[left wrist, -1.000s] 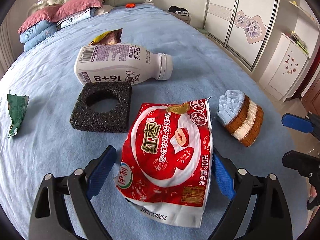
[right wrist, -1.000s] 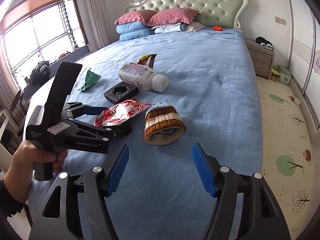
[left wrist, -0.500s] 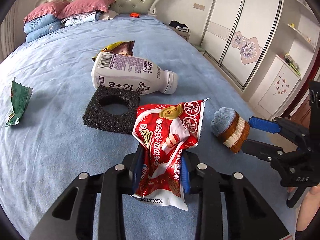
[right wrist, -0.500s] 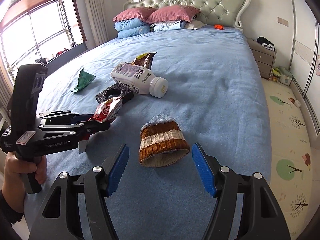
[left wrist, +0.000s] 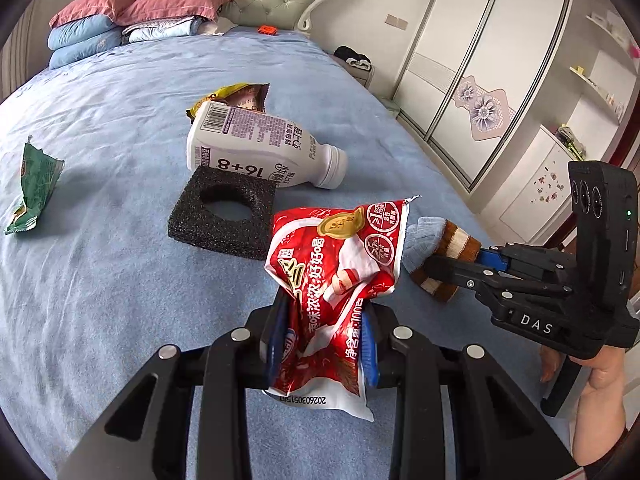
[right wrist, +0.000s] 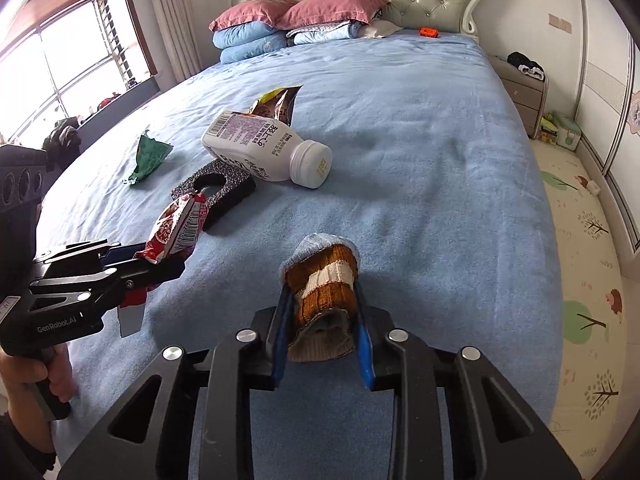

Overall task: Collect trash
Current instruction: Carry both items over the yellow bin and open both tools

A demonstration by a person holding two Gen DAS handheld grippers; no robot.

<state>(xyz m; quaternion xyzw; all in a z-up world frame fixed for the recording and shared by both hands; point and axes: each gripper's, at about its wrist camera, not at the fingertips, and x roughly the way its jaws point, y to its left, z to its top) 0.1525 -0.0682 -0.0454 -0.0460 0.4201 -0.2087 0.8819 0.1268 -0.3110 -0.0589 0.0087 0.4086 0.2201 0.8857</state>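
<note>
My left gripper (left wrist: 326,308) is shut on a crumpled red snack bag (left wrist: 336,264), held just above the blue bed (left wrist: 100,280). From the right wrist view the same bag (right wrist: 178,224) sticks out of that gripper (right wrist: 160,260) at the left. My right gripper (right wrist: 322,294) is closing tight on a brown-and-white striped knitted hat (right wrist: 324,276), with its blue pads pressing both sides. A white milk bottle (left wrist: 256,144) lies on its side farther up the bed. A black foam block (left wrist: 224,212) with a round hole lies in front of it.
A green wrapper (left wrist: 32,184) lies at the left of the bed and a yellow-brown wrapper (left wrist: 240,96) behind the bottle. Pillows (right wrist: 296,20) are stacked at the headboard. A nightstand (right wrist: 524,88) and a patterned floor mat (right wrist: 580,280) are to the right of the bed.
The left jaws closed on the red bag and lifted it off the bed. The right gripper moved forward around the knitted hat and shut on it.
</note>
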